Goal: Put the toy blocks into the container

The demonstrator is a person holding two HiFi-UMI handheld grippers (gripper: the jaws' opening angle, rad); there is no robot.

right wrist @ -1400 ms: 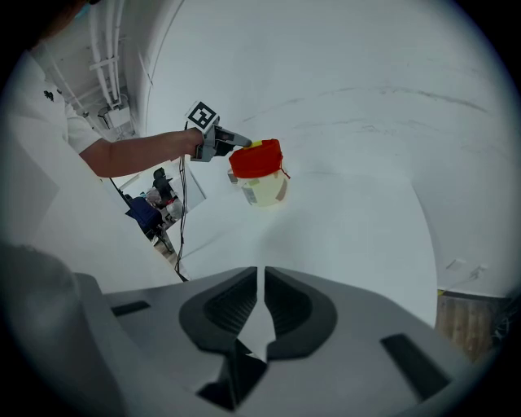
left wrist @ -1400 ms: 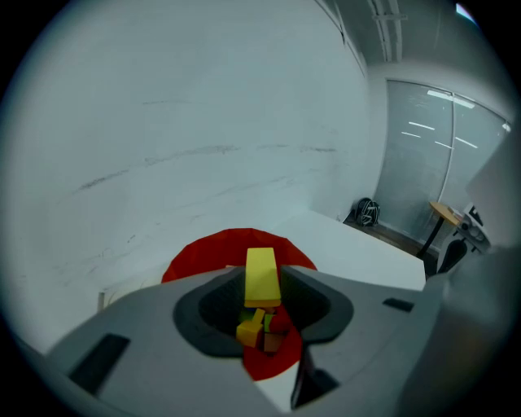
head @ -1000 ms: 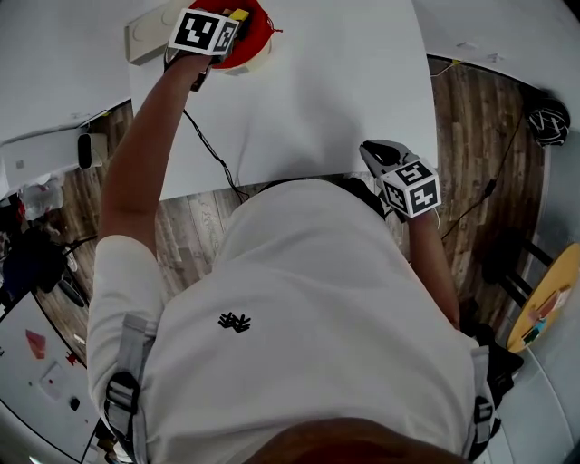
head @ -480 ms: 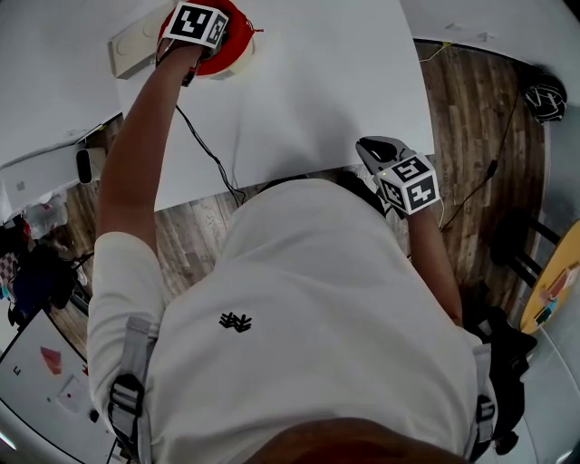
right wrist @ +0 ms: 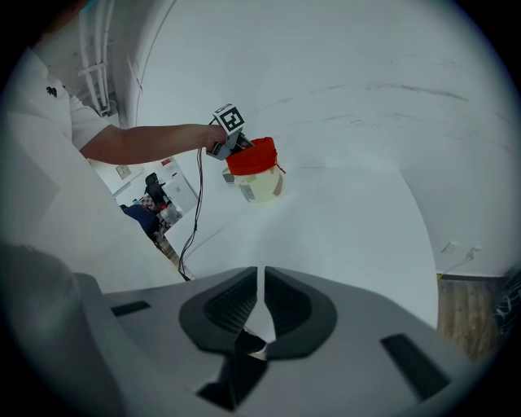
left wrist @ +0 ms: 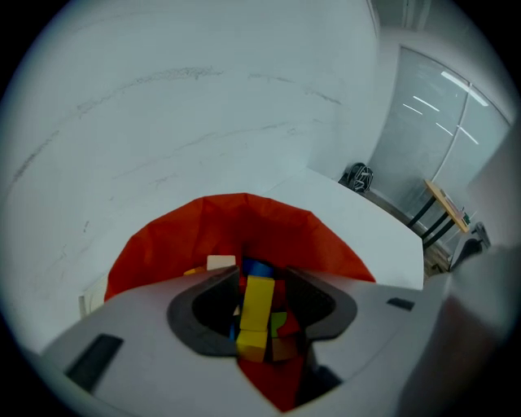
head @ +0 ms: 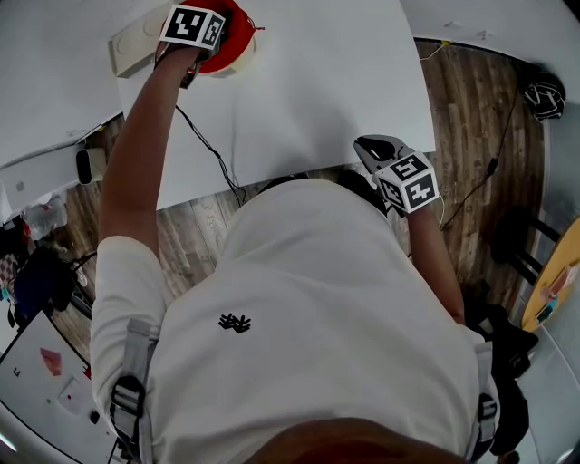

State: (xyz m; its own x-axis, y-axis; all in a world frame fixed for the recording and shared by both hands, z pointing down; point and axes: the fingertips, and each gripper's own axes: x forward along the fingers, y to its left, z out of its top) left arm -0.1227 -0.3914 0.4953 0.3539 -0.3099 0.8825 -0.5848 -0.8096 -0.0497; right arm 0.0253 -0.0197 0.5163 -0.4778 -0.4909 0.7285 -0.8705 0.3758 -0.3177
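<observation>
The body of the left gripper hides the near side of the red container and the lower toy blocks. In the head view its marker cube covers the container's mouth.

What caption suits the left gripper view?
Left hand-held gripper, jaws just opening, a yellow toy block between them over the red container.

soft, even light — fisheye-warped, dark-vignetted edges

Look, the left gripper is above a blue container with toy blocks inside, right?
Almost: the container is red, not blue, as the left gripper view shows. The left gripper is above it, its jaws have just been opening with a yellow block loose between them, and toy blocks lie inside.
</observation>
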